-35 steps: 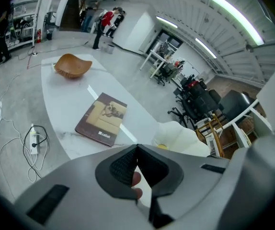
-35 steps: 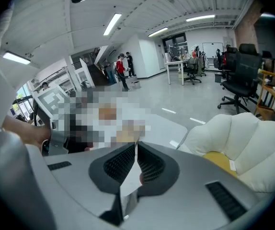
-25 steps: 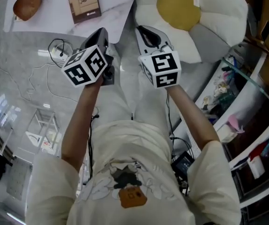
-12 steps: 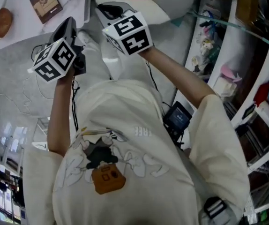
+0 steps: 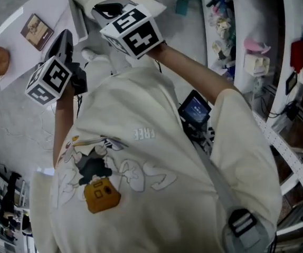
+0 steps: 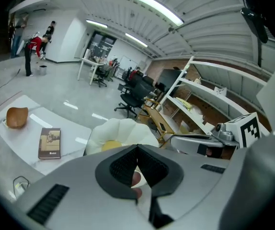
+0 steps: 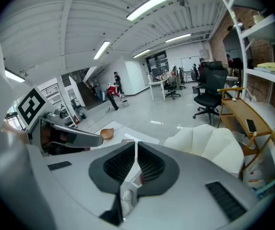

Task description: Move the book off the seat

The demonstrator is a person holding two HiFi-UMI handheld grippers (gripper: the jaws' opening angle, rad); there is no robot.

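The seat [image 6: 123, 131] is the biggest thing here, a white flower-shaped cushion chair with a yellow centre, and from what shows of it in the 3 views nothing lies on it. Just beside it on the floor sits a low white surface [image 6: 73, 133]. The person stands over both in a cream T-shirt [image 5: 141, 157], arms out in front, with 1 gripper in each hand.

The left gripper [image 6: 137, 150] is held up above the floor, and its fingers [image 6: 123, 166] are pressed together with nothing between them. The right gripper [image 7: 135, 145] sits close alongside it. Its fingers [image 7: 120, 164] are likewise closed and empty.

The book [image 6: 50, 143] lies flat on the surface, well apart from the seat, cover up. A brown loaf-shaped thing [image 6: 17, 117] lies near it on the same surface, not touching it.

By my reckoning the job itself is finished: the book is off the seat and neither gripper holds it. The next move calls for no more grasping, only for lowering both grippers clear of the surface so the book stays put.
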